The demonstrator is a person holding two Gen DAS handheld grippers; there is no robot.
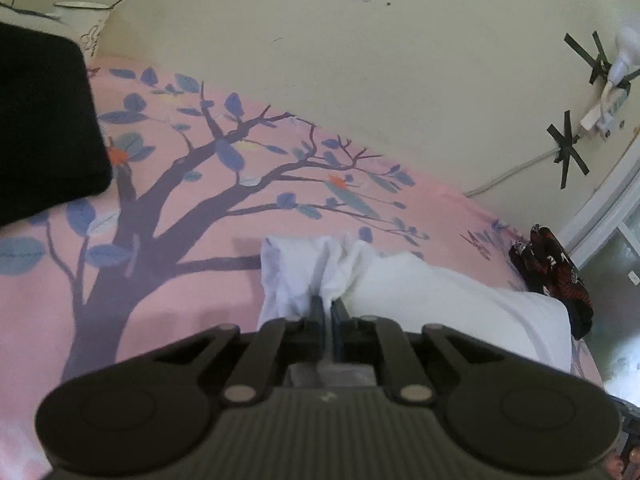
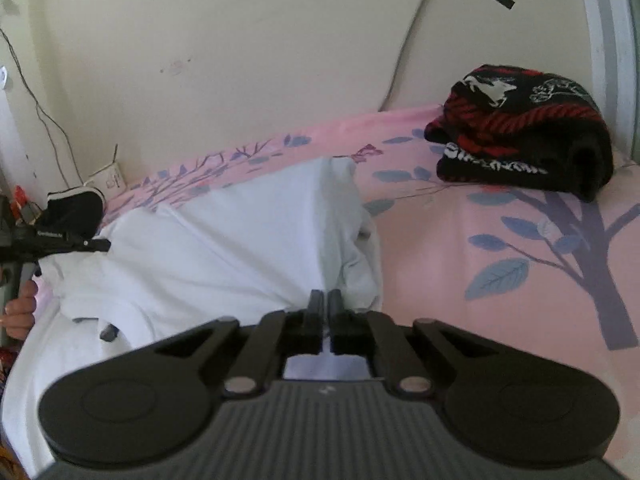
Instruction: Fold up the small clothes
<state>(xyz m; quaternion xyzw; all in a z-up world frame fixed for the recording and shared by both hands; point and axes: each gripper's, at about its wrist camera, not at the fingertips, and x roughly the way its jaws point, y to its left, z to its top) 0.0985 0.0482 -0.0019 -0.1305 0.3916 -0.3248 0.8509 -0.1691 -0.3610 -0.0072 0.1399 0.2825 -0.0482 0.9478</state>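
Both grippers, left [image 1: 327, 303] and right [image 2: 325, 297], clamp the white garment [image 2: 224, 232] on the pink bedsheet [image 2: 460, 264]; beside it, a black-and-red garment [image 2: 520, 128] lies folded; this fold is unfinished.

White garment [image 2: 240, 232] on pink tree-print sheet [image 1: 192, 208]; black-and-red patterned bundle [image 2: 520, 128].

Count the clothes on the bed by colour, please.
White: 1, the garment gripped by both tongs
Black and red: 1, the folded piece near the wall
Plain black: 1, the folded piece
Total: 3
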